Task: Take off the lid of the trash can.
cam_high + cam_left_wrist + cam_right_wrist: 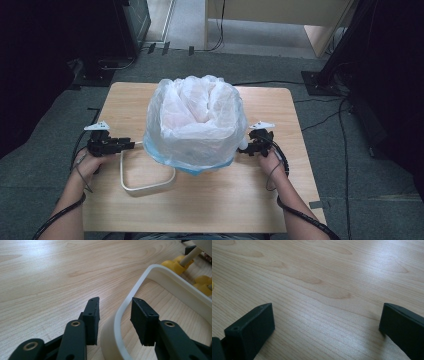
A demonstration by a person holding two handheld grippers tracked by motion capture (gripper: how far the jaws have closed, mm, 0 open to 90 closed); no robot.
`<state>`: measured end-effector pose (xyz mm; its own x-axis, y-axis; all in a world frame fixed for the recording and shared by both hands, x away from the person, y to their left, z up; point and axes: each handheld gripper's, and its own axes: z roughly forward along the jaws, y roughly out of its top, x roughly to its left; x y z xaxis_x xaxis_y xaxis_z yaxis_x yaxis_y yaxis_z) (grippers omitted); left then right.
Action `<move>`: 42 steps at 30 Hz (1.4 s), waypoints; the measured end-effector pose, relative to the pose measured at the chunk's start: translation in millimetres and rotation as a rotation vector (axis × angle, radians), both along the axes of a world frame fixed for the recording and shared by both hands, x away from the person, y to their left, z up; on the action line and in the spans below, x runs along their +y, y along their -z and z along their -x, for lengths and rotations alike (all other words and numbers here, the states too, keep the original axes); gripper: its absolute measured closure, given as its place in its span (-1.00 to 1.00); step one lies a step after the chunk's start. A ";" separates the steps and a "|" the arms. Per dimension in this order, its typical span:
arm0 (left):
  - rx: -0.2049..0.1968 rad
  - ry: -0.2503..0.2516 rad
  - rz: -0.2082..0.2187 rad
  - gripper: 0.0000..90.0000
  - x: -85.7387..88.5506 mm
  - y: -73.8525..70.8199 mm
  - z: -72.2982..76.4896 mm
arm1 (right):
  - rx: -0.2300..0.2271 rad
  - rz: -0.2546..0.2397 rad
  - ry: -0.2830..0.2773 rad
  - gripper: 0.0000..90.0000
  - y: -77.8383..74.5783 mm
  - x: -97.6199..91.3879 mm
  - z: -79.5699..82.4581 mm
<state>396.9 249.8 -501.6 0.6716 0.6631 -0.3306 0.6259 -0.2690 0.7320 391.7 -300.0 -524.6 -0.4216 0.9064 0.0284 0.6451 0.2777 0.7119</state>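
Grey carpet all round, dark stands and trailing cables at the edges, and a pale wooden bench [235, 200] in the middle. Centred on it, a bin [192, 162] lined with a white plastic bag [197, 117], the bag's mouth folded out over the rim, probably so that a retaining ring can clamp it. Lying flat on the bench just left of the bin, nearly touching its base: a cream rounded-rectangular ring [146, 186], likely lifted off to free the liner or waiting to go on. Left claw [131, 145] low at the ring's near-left corner, part open, jaws straddling the ring's wall [113, 325] with a gap on each side, so nothing gripped. Right claw [242, 149] close beside the bin's right flank, spread wide, bare wood between its jaws, holding nothing. Both hands level with the bin, apparently poised either side of it.
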 end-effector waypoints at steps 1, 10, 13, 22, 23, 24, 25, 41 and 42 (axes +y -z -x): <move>-0.002 0.002 -0.006 0.21 -0.6 -0.6 -0.2 | 0.000 0.000 0.000 -1.00 0.0 0.0 0.0; 0.003 -0.015 -0.016 -0.07 -7.1 -6.2 -1.5 | 0.007 0.004 -0.040 -1.00 -0.8 -2.5 -1.6; 0.004 -0.021 -0.017 -0.12 -8.5 -7.6 -1.4 | 0.024 -0.010 -0.043 -0.95 -2.9 -4.1 -2.6; -0.009 -0.017 -0.025 -0.17 -12.7 -13.1 -0.3 | 0.058 -0.058 -0.046 -0.64 -10.8 -10.0 -4.9; -0.007 -0.017 -0.023 -0.18 -13.3 -13.9 -0.4 | 0.059 -0.058 -0.054 -0.64 -11.2 -9.7 -4.9; -0.004 -0.017 -0.021 -0.18 -14.3 -14.9 -0.4 | 0.060 -0.059 -0.062 -0.64 -11.8 -9.4 -4.8; -0.008 -0.013 -0.016 -0.20 -15.8 -16.3 0.0 | 0.064 -0.063 -0.072 -0.64 -12.5 -9.2 -4.8; -0.033 0.011 -0.016 -0.25 -25.6 -29.3 2.8 | 0.113 -0.089 -0.147 -0.64 -22.3 -7.2 -5.8; -0.035 0.013 -0.018 -0.26 -26.3 -29.8 2.9 | 0.128 -0.092 -0.159 -0.64 -23.5 -7.1 -5.5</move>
